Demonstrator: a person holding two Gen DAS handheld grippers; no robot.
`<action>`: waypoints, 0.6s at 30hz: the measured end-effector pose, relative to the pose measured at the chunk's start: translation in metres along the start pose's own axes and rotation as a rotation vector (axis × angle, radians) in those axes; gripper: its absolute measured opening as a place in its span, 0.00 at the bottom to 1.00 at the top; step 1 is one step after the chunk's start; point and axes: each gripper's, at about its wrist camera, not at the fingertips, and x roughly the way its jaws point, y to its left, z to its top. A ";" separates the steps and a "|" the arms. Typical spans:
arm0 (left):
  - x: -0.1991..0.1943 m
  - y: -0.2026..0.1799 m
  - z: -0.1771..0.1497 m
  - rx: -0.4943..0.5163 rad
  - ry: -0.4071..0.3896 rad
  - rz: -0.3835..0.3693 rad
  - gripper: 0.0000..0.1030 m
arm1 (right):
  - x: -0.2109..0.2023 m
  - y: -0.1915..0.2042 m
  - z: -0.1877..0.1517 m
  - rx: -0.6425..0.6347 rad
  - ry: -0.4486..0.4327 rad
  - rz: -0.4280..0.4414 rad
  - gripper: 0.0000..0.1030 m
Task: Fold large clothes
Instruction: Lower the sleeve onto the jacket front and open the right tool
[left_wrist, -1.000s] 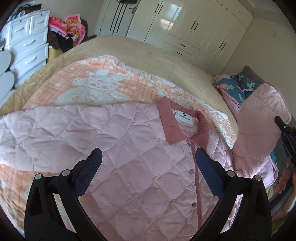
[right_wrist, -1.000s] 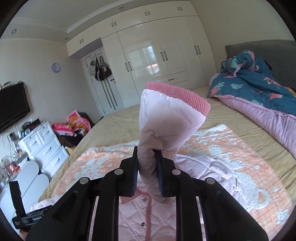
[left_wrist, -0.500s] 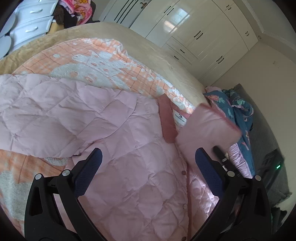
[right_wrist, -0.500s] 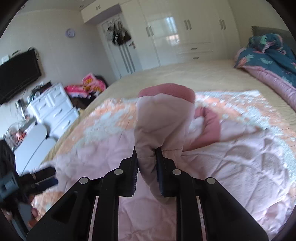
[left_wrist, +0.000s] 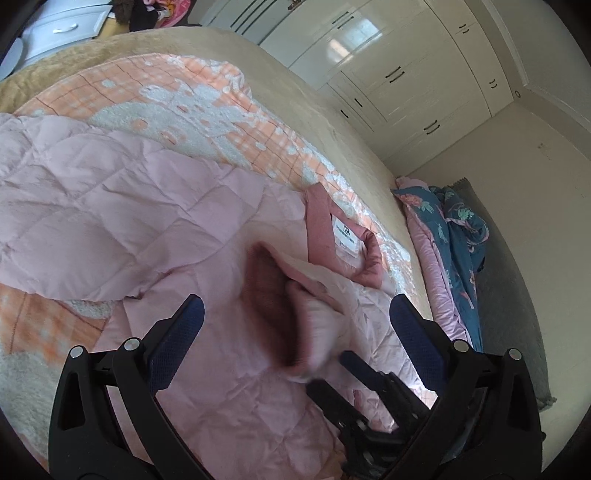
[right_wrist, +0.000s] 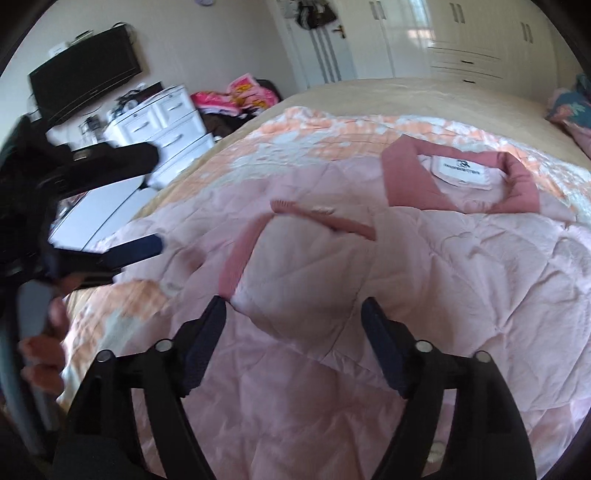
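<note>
A pink quilted jacket (left_wrist: 122, 236) lies spread on the bed, its darker pink collar (left_wrist: 321, 221) and white label up. Its right sleeve (right_wrist: 306, 273), with a ribbed pink cuff (right_wrist: 236, 258), lies folded across the jacket's chest. My right gripper (right_wrist: 293, 317) is open just behind the sleeve, jaws either side of it, not gripping. It also shows in the left wrist view (left_wrist: 332, 369), blurred. My left gripper (left_wrist: 295, 314) is open and empty above the jacket front. It shows at the left in the right wrist view (right_wrist: 122, 254).
An orange-and-white blanket (left_wrist: 192, 99) lies under the jacket on the beige bed (left_wrist: 229, 48). A blue floral quilt (left_wrist: 454, 229) is heaped at the head end. White drawers (right_wrist: 166, 118) and a TV (right_wrist: 85, 77) stand beyond the bed's far side. White wardrobes (left_wrist: 406, 70) line the wall.
My right gripper brought the sleeve down across the jacket's chest and opened, letting it go. The left gripper swung right and stayed open.
</note>
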 end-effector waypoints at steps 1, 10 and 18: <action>0.002 -0.001 -0.001 0.004 0.005 -0.002 0.92 | -0.008 -0.002 -0.002 0.000 -0.009 0.011 0.75; 0.044 -0.061 -0.028 0.169 0.082 0.022 0.91 | -0.101 -0.152 -0.017 0.338 -0.109 -0.312 0.67; 0.112 -0.079 -0.053 0.349 0.201 0.301 0.91 | -0.113 -0.188 -0.021 0.374 -0.061 -0.375 0.67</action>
